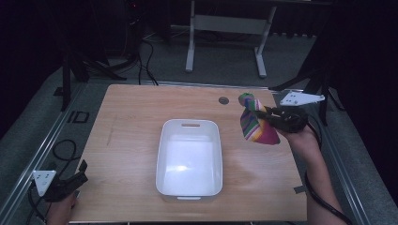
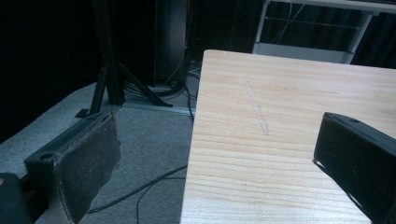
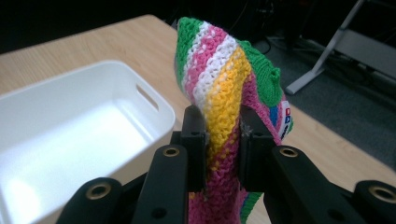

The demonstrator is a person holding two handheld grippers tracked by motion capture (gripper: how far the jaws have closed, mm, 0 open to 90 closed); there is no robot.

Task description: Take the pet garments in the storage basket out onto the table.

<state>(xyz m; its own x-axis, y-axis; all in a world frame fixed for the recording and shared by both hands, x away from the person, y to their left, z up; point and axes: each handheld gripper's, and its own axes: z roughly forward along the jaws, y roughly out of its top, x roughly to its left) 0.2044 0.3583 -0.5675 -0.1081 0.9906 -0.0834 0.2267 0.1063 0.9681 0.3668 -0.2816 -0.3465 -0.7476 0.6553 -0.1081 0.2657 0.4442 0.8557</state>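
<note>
A striped knitted cloth (image 1: 256, 124) in pink, green, yellow and white hangs above the table's right side, pinched in my right gripper (image 1: 265, 116). In the right gripper view the cloth (image 3: 224, 88) rises bunched between the two black jaws, with my right gripper (image 3: 223, 135) shut on it. A white plastic bin (image 1: 189, 157) sits empty in the middle of the table, to the left of the cloth; its rim (image 3: 154, 100) lies just left of the jaws. My left gripper (image 1: 77, 176) rests at the table's front left corner, and it (image 2: 215, 158) stands open with nothing between its jaws.
The wooden table (image 1: 131, 117) has a round grommet (image 1: 224, 100) near its back edge. Beyond it stands a grey desk frame (image 1: 225, 33). Black stands and cables (image 2: 140, 93) lie on the grey carpet to the left.
</note>
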